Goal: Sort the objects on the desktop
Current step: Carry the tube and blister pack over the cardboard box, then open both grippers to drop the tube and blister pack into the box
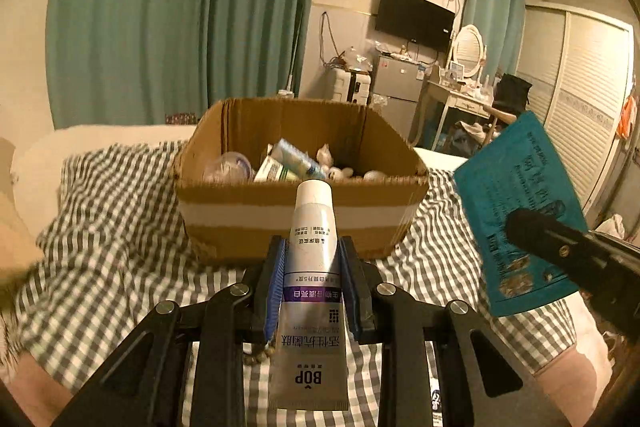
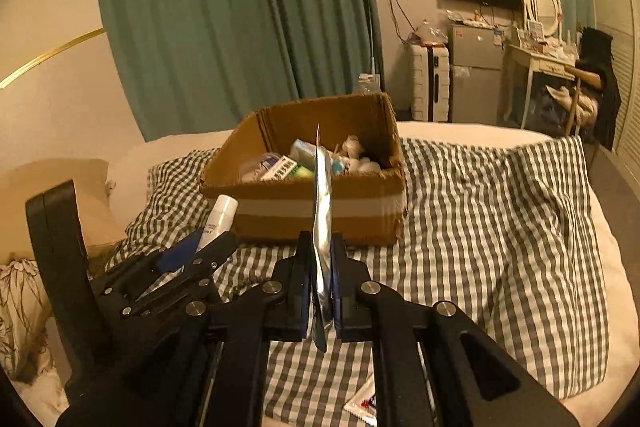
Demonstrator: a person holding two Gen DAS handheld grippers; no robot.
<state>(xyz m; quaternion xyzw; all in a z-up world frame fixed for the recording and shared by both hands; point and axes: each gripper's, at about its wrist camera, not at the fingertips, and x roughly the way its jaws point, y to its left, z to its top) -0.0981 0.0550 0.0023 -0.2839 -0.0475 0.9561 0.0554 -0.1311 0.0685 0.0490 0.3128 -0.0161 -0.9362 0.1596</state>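
Left hand-held gripper: you have it pinching a white tube at mid-body, cap pointing forward toward the box.
Right hand-held gripper: your fingers are pressed onto a flat teal packet, seen edge-on in your right wrist view and held upright.
Small packet: it lies on the bed below your right hand-held gripper.
Bed: a grey-and-white checked cover is spread under both your hands.
Cardboard box: it sits open on the bed just beyond both tips, holding boxes, a round container and pale lumps.
Background: green curtains, a wall television, a small fridge.
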